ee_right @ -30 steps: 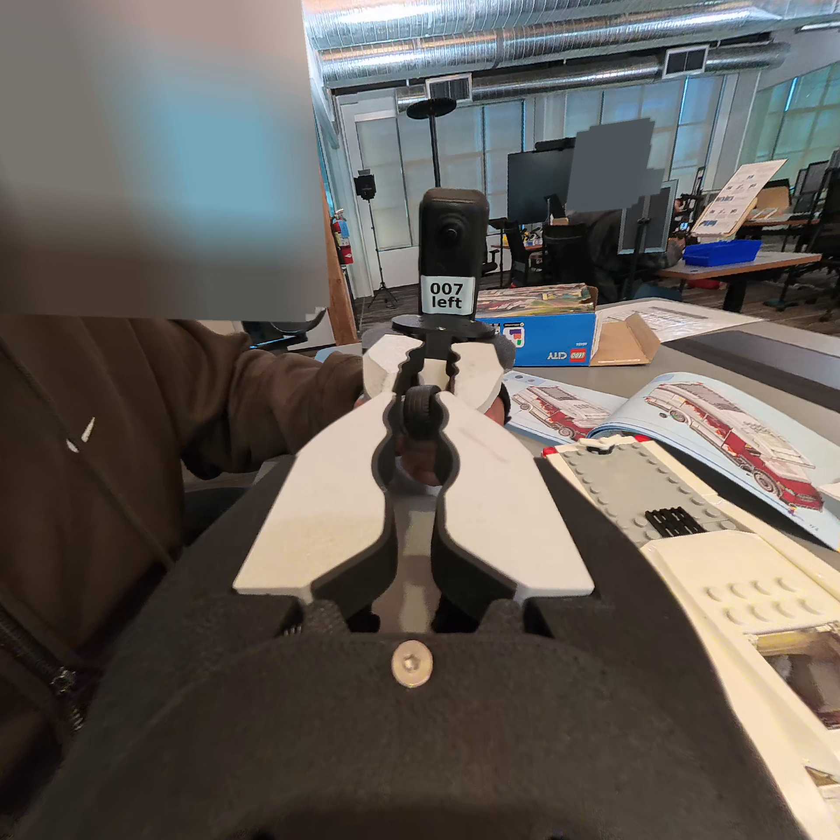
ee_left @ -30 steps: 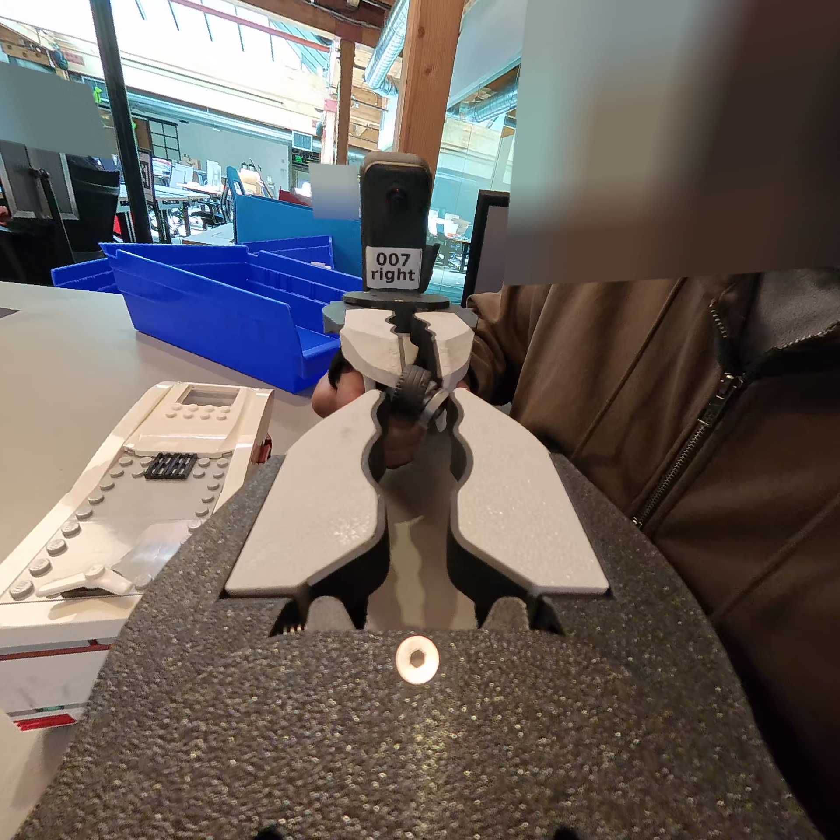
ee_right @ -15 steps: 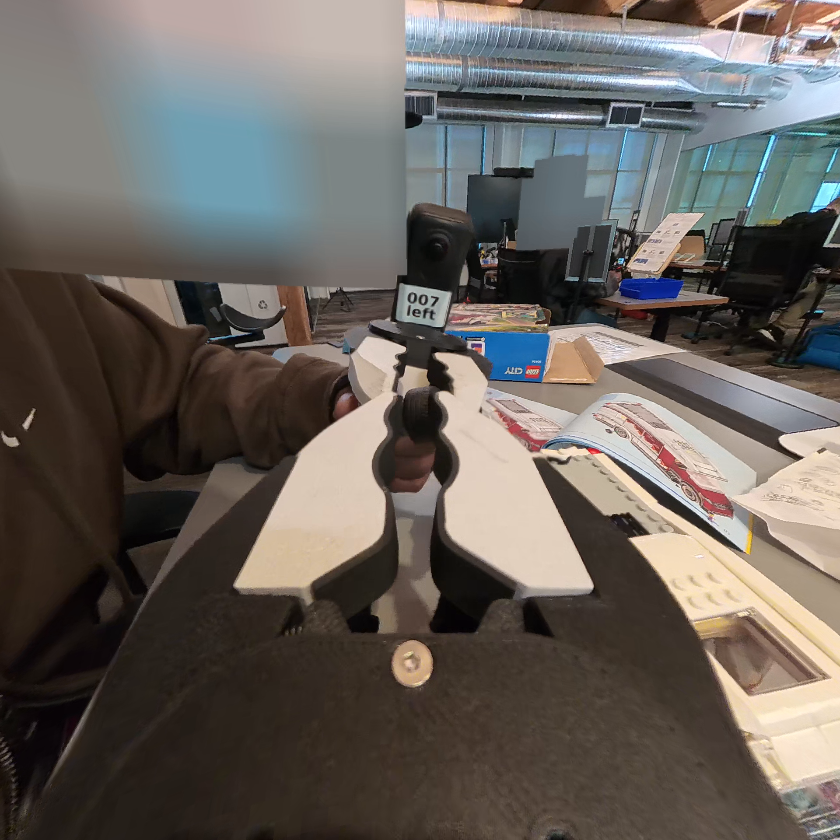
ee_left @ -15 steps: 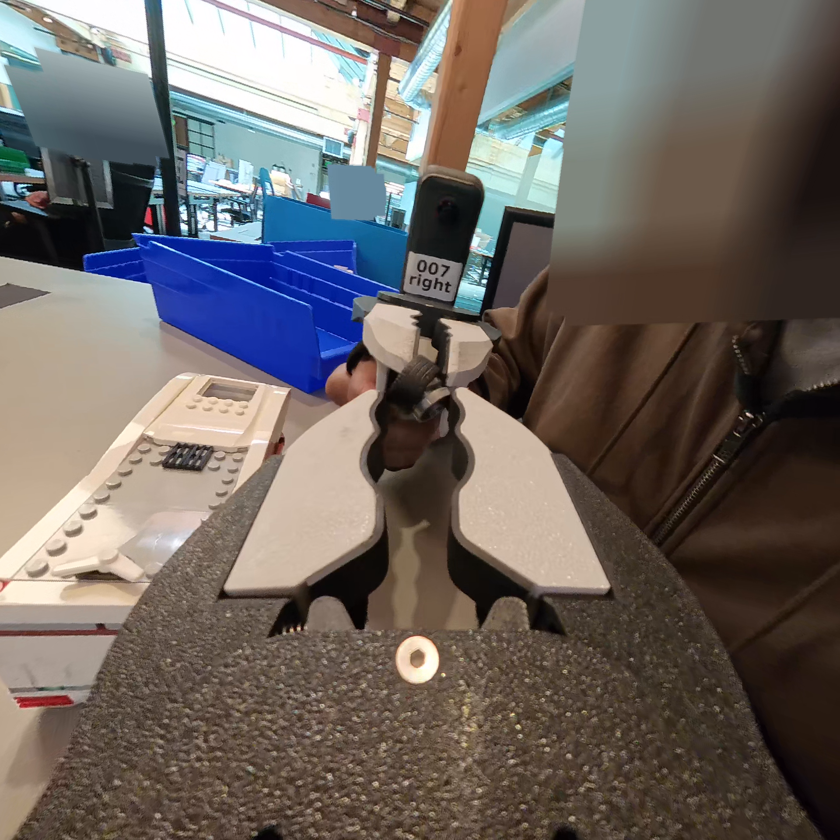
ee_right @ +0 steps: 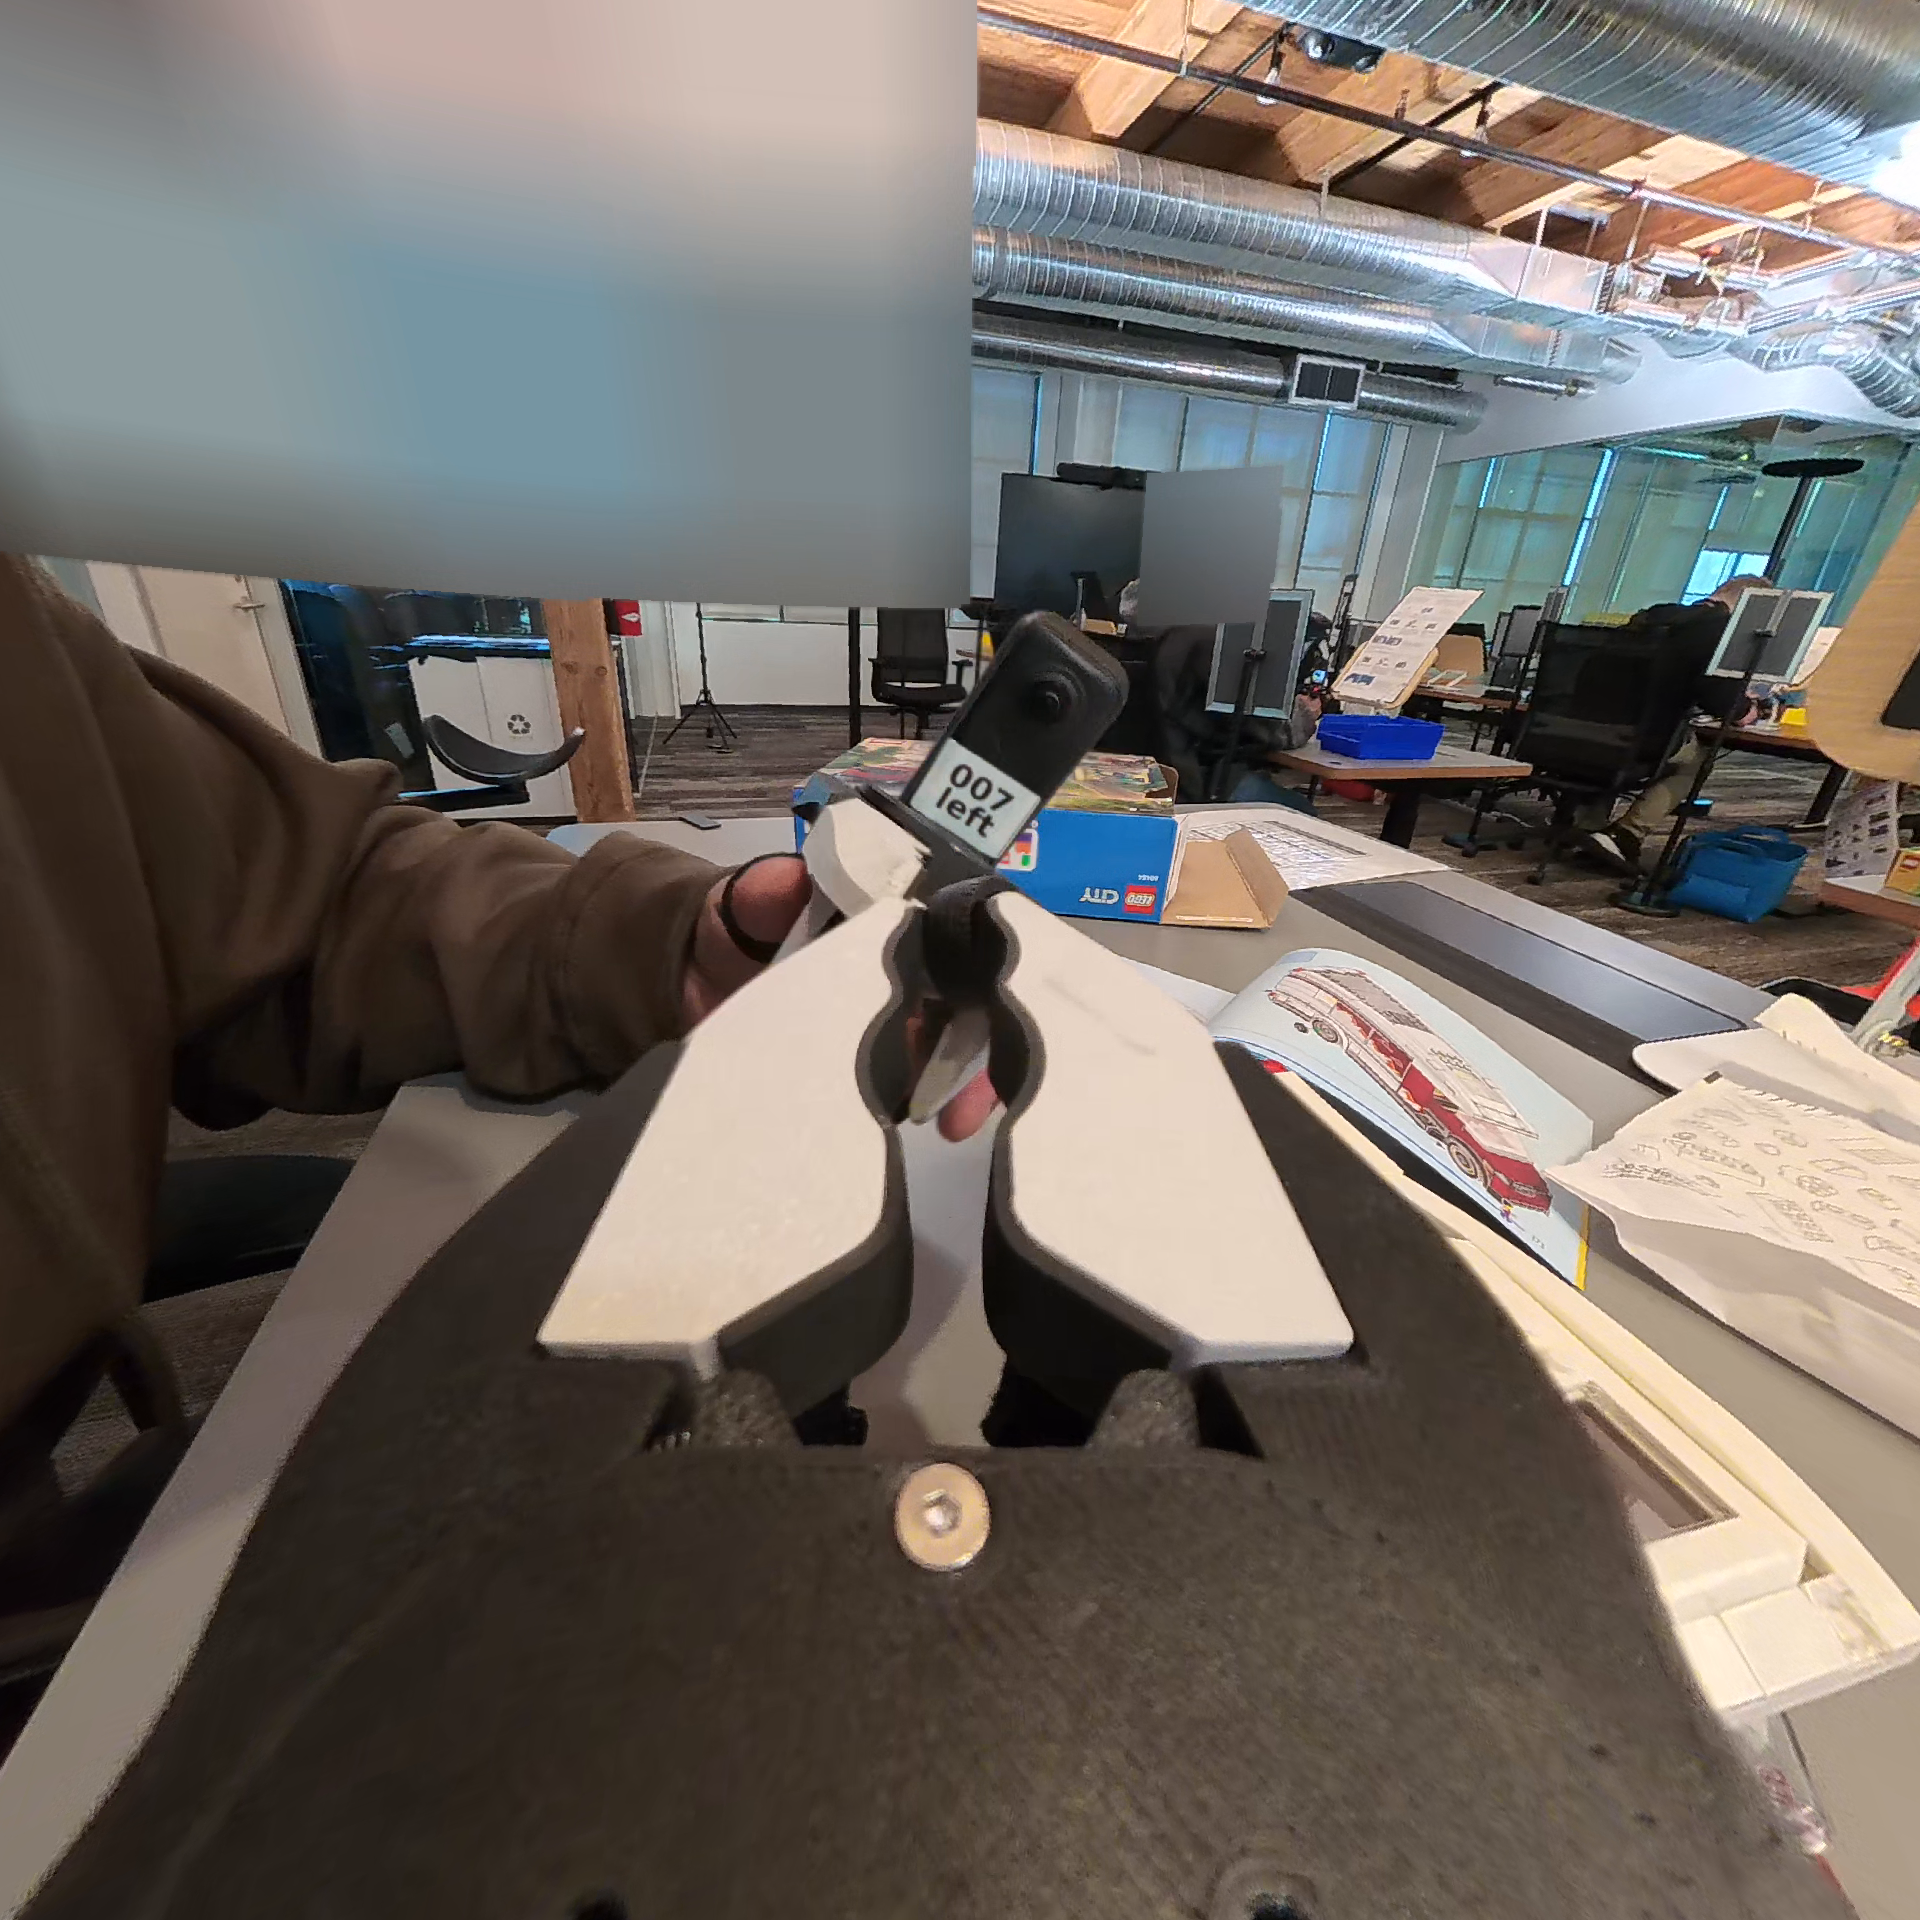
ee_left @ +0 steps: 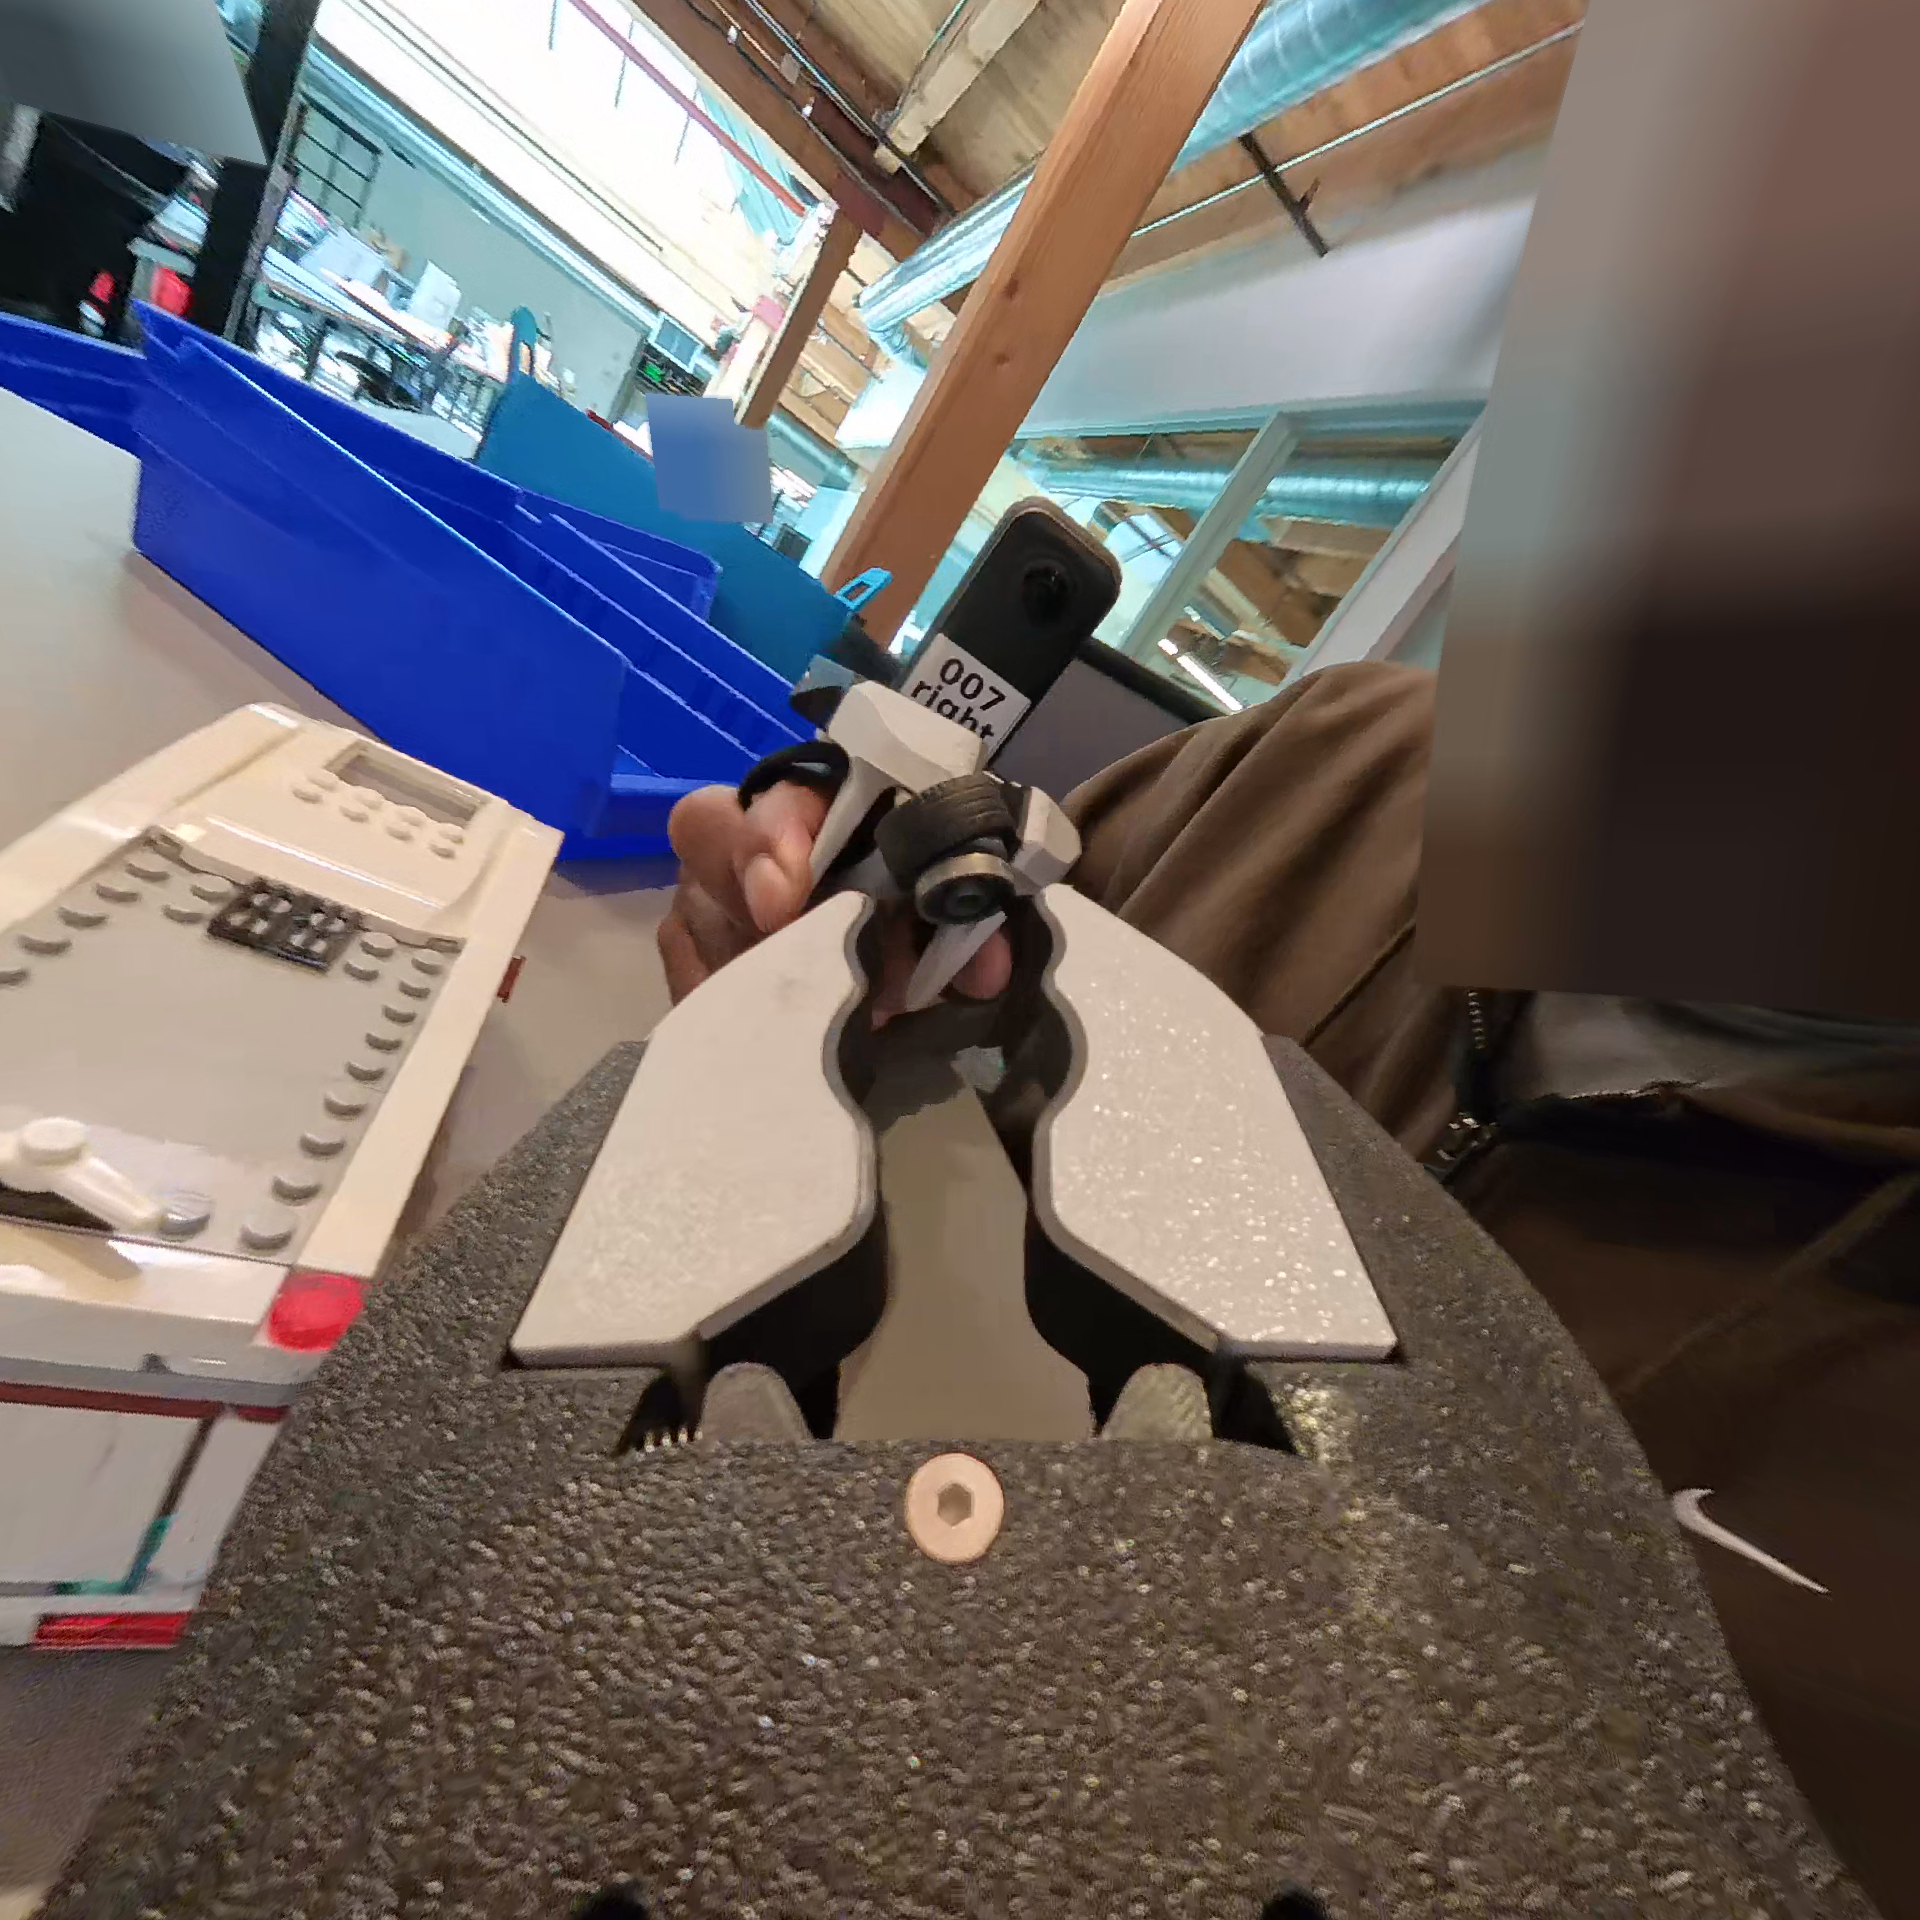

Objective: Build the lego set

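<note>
We see the right gripper (ee_right: 956, 930) with its jaws pinching a small black toy wheel (ee_left: 954, 844) by its rubber tread, in the air above the surface (ee_left: 582, 966) near the person's edge. The left gripper (ee_left: 956, 920) has its jaws spread around the hub, not pressing. We judge the wheel light, with a grippy tread that gives the best hold.

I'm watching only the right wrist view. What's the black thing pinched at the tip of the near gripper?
Observer: A small toy wheel. The left wrist view shows its grey hub, which is hidden from you. The right gripper is pinching the tyre.
Operator: Is the other gripper squeezing it too?
Observer: No. The left gripper has its fingers apart, with a gap on each side of the hub.
Operator: What's behind my gripper?
Observer: Long blue bins on the table.
</note>
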Demonstrator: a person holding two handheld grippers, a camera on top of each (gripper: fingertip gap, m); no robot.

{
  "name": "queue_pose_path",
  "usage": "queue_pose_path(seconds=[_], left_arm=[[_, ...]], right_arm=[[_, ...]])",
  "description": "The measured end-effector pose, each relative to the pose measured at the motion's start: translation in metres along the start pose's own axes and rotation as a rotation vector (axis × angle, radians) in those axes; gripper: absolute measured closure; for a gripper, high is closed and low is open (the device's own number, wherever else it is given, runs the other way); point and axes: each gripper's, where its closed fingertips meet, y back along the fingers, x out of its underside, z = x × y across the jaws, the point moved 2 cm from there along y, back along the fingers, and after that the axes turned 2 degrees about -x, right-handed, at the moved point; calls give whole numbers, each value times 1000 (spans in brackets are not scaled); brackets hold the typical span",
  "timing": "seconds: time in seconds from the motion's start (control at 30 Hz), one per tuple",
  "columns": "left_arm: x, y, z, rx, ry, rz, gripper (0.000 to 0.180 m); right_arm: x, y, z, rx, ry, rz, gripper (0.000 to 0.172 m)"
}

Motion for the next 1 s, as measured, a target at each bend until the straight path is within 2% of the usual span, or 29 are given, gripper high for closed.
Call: queue_pose_path(seconds=[0.23,0.47,0.8,1.0], left_arm=[[5,-2,-2,62,107,15,155],[9,-2,-2,88,140,28,158],[10,-1,1,15,28,54,163],[10,-1,1,19,64,62,163]], right_arm=[[5,-1,1,-16,30,35,162],[7,-1,4,-72,20,40,162],[8,0,1,-72,23,57,161],[9,1,1,-68,58,71,162]])
